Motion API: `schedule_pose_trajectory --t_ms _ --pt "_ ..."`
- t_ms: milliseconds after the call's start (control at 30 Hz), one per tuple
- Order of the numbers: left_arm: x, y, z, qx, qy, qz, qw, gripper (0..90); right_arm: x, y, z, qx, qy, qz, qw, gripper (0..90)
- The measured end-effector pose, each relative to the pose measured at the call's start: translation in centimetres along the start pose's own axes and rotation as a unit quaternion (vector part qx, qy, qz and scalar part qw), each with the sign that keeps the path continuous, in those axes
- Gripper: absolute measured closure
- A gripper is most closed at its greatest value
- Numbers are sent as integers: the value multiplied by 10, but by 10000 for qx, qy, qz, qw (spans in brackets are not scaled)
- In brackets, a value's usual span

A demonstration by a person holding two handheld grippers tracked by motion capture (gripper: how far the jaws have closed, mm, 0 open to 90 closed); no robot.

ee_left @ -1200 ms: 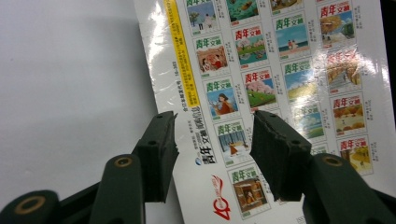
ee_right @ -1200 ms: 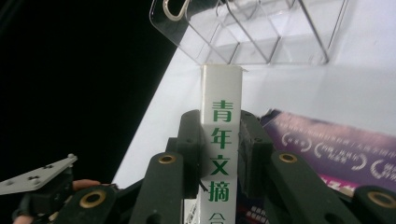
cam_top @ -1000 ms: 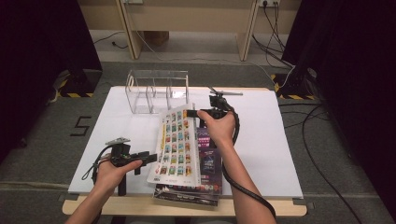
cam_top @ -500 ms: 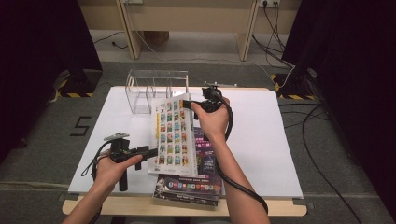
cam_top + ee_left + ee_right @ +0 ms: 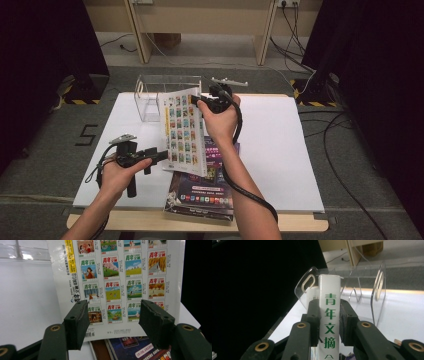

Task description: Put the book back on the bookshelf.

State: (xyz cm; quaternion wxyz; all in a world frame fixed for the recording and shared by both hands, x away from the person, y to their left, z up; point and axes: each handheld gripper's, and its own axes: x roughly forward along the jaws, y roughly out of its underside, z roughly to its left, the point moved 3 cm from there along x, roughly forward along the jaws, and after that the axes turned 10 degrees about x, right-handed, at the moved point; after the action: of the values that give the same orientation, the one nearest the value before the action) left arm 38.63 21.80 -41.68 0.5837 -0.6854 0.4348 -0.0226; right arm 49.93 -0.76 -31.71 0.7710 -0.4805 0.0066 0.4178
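A recording lab, black curtains on both sides, loose cables on grey carpet floor, yellow-black hazard tape, white-topped wooden table.

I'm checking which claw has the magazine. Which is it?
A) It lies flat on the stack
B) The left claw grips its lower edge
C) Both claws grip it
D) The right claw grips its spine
D: the right claw clamps the white magazine by its spine, lifted above the stack; the left claw stands open, its pads off the cover.
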Motion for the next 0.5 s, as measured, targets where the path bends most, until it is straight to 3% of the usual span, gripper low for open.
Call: schedule_pose_trajectory --t_ms 267,400,433,500 --pt "1 -1 2 91 -146 104 9998 438 5 -4 8 -131 54 -312 9994 741" --pt "2 -3 3 256 -210 -21 9994 441 7 -5 11 -196 42 -423 9989 742" --pt "2 -5 4 401 -234 -74 9989 442 8 -6 13 -208 43 -456 9987 742" --pt "2 -5 3 388 -288 -64 9988 440 8 -6 13 -207 52 -463 9987 742"
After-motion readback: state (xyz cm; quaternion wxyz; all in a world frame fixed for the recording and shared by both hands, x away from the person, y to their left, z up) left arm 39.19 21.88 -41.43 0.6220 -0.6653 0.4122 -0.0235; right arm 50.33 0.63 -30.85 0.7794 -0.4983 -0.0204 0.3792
